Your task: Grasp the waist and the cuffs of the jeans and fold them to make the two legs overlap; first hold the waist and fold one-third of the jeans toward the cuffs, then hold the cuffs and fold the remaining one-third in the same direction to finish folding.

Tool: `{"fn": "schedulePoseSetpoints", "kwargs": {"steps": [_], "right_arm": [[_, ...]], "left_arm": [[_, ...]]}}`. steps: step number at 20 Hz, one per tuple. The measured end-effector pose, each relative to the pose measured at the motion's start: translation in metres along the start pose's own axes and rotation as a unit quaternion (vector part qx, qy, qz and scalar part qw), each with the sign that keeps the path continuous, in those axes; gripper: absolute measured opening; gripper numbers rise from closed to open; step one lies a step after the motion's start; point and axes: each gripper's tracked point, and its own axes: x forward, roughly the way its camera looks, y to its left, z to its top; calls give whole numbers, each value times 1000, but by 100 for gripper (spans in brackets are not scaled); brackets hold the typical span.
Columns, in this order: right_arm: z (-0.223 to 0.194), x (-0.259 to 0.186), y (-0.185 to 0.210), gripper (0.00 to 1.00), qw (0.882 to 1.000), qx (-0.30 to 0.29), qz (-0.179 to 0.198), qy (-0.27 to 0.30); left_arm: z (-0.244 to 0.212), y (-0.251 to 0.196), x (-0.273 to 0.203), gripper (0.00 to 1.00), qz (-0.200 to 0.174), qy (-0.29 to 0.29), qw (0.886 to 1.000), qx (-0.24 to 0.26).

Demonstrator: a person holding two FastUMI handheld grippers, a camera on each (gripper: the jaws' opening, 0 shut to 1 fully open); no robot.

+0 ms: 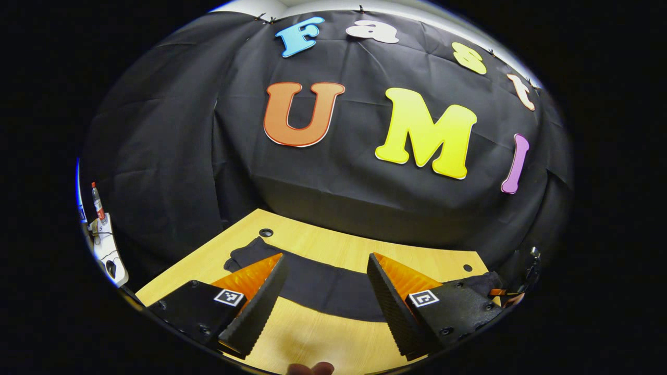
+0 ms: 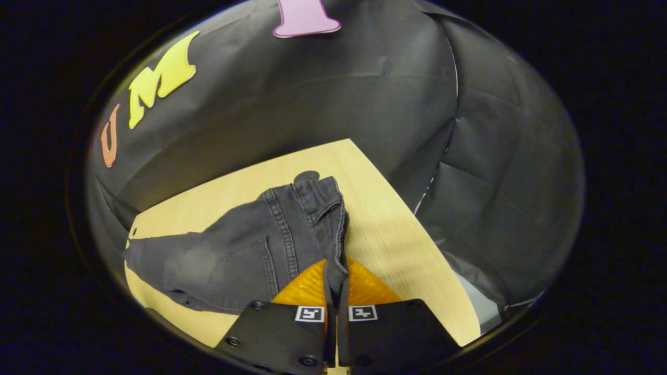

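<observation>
Dark jeans, spread on the wooden counter: your right gripper has its jaws pinched on the waistband edge for the fold, while your left gripper hangs wide open, empty, above the legs.

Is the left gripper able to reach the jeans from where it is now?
Probably yes. The left gripper is open above the table, with the jeans lying flat just ahead between its jaws. Nothing stands between them.
</observation>
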Motion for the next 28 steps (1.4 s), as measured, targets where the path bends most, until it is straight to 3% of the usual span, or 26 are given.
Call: {"fn": "schedulePoseSetpoints", "kwargs": {"steps": [6, 11, 15, 21, 28], "right_arm": [[56, -68, 64, 2, 998, -21, 17, -48], [88, -126, 165, 2, 993, -79, 37, -82], [90, -152, 271, 2, 985, -115, 75, -105], [37, -148, 414, 2, 973, -171, 122, -99], [-70, -71, 511, 2, 959, -258, 96, -63]], "left_arm": [[6, 40, -11, 99, 7, -22, 1000, -10], [9, 89, -21, 99, 18, -35, 999, -33], [9, 130, -25, 99, 23, -34, 997, -66], [14, 193, -47, 99, 41, -50, 997, -48], [19, 263, -76, 98, 74, -50, 995, -36]]}}
